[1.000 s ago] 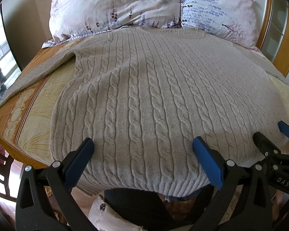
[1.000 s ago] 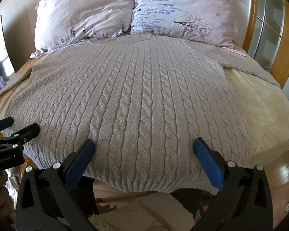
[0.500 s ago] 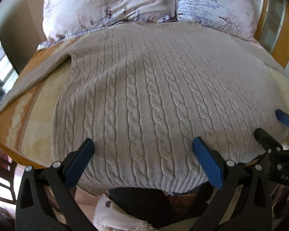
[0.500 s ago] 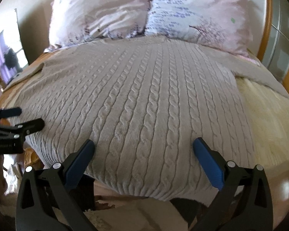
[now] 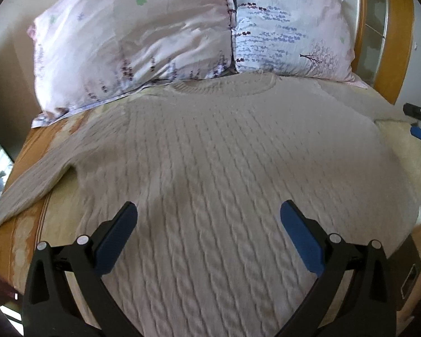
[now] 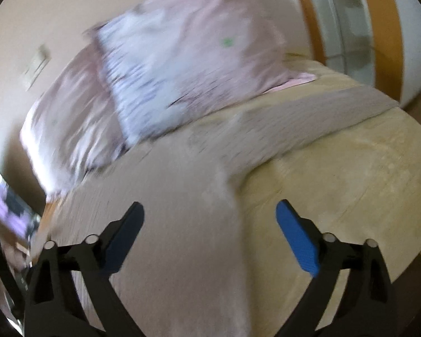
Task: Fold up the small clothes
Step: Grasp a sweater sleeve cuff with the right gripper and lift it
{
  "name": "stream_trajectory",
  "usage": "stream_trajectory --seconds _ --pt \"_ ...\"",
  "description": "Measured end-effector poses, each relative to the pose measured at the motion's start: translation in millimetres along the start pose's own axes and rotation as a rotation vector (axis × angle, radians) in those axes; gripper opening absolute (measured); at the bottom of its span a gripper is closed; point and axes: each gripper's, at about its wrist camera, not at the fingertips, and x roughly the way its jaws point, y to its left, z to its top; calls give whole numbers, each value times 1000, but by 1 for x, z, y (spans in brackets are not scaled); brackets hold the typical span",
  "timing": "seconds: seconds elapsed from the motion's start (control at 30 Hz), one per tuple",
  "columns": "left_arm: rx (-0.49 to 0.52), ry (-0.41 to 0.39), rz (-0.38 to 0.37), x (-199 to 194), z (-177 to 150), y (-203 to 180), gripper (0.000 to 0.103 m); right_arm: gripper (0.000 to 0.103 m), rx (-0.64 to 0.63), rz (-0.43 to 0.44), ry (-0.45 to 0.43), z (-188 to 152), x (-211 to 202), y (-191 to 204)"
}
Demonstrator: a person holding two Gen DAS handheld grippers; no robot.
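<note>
A beige cable-knit sweater (image 5: 224, 154) lies flat on the bed, collar toward the pillows, sleeves spread left and right. My left gripper (image 5: 209, 219) is open and empty above the sweater's lower body. My right gripper (image 6: 210, 221) is open and empty above the sweater's right side (image 6: 176, 196), near the armpit where the right sleeve (image 6: 308, 118) runs out. The right wrist view is motion-blurred. The right gripper's tips also show at the right edge of the left wrist view (image 5: 419, 133).
Two floral pillows (image 5: 143, 42) (image 5: 289, 28) lie at the head of the bed. A cream and orange bedspread (image 6: 336, 182) covers the mattress. A wooden headboard (image 5: 390, 36) stands at the right. The bed's edge falls off on the left and right.
Both grippers have moved forward over the sweater from its hem. The right one has swung far to the right toward the sleeve. Both stay open.
</note>
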Motion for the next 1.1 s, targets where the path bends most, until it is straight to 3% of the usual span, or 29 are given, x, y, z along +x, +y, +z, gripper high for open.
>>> stream_trajectory --seconds 0.17,0.37,0.5,0.67,0.83,1.0,1.1 --pt "7 20 16 20 30 2 101 73 216 -66 40 40 31 -50" --pt "-78 81 -125 47 56 16 101 56 443 -152 84 60 59 -104" --pt "-112 77 -126 59 64 23 101 49 523 -174 90 58 67 -122" --pt "-106 74 -73 71 70 27 101 44 557 -166 55 62 68 -131" --pt "-117 82 -71 77 71 33 101 27 583 -180 15 68 72 -144" --pt "-103 69 -67 77 72 33 101 12 553 -180 -3 68 75 -143" --pt "-100 67 -68 78 73 33 101 11 484 -173 -49 74 69 -132"
